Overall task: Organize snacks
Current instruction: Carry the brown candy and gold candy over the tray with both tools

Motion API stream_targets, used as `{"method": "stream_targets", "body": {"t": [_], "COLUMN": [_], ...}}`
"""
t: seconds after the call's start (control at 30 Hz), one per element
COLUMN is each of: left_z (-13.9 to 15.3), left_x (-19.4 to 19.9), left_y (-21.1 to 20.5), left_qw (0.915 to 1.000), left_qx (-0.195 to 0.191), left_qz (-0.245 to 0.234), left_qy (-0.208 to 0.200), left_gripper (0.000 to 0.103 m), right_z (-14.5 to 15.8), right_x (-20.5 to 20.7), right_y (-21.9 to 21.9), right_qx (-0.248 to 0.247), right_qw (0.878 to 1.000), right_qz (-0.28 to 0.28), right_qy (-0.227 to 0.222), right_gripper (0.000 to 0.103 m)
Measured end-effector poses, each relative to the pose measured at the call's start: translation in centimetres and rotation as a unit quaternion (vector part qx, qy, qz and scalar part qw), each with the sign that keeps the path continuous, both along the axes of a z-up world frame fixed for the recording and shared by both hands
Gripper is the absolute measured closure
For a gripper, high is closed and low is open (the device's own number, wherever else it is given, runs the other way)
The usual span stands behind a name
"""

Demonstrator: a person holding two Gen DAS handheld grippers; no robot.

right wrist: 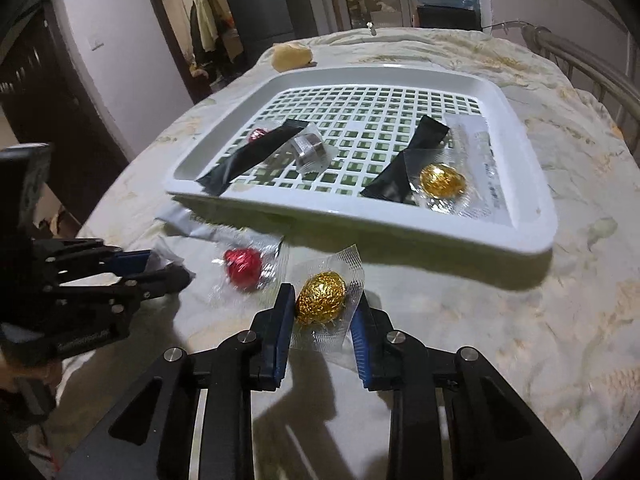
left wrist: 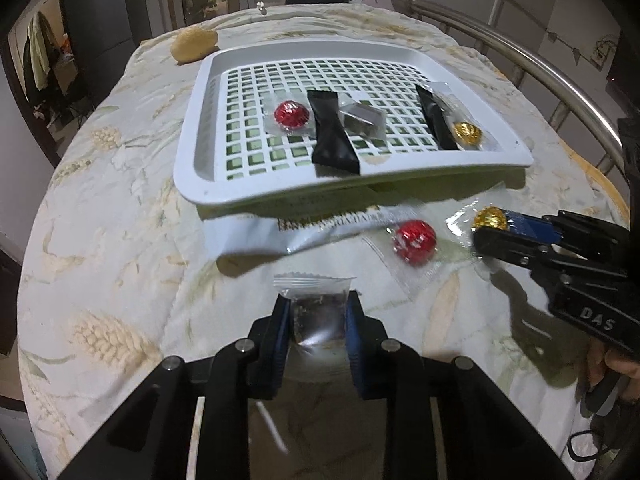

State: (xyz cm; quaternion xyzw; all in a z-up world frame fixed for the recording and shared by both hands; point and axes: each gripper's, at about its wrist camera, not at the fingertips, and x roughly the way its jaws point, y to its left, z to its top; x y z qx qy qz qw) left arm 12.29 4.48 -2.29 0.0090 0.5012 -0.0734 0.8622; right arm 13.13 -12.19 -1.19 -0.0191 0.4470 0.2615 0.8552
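Observation:
My left gripper (left wrist: 317, 308) is shut on a clear packet with a dark brown snack (left wrist: 318, 312), low over the cloth. To its right, my right gripper (right wrist: 323, 306) is shut on a gold foil ball in clear wrap (right wrist: 320, 298). A red foil ball (left wrist: 414, 240) lies on the cloth between the two grippers. Behind them, the white lattice tray (left wrist: 280, 196) holds a red ball (left wrist: 292, 114), two black sachets, a dark snack packet (left wrist: 362, 120) and a gold ball (left wrist: 466, 132). A silver-white packet (left wrist: 280, 232) pokes out from under the tray's front edge.
The round table wears a wheat-patterned cloth (left wrist: 100, 200). A tan bun-like lump (left wrist: 194, 44) sits beyond the tray at the far left. A metal rail (left wrist: 520, 48) curves along the table's right side. A person's hand (left wrist: 620, 364) holds the right gripper.

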Motion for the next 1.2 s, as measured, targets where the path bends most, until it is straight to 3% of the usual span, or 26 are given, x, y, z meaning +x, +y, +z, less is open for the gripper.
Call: {"method": "stream_targets", "body": {"t": [0.23,0.67,1.2], "left_z": [1.0,4.3,8.8], "left_x": [-1.7,-3.3,-1.7], "left_y": [-1.2,-2.5,-3.4], "left_qw": [0.9997,0.9989,0.9975], "left_qx": [0.012,-0.001,-0.009], "left_qz": [-0.019,-0.040,-0.047], "left_qy": [-0.010,-0.026,-0.051], "left_gripper": [0.075,0.075,0.075], "right_z": [1.8,4.5,9.4], "right_x": [-2.0,-3.3,-1.9], "right_y": [-1.8,-6.1,-8.2], "right_qx": [0.009,0.011,0.010], "right_qw": [1.000,0.999,0.996], "right_qz": [0.006,-0.018,-0.033], "right_qy": [-0.016,-0.047,-0.086], "right_gripper": [0.078,0.078,0.078]}}
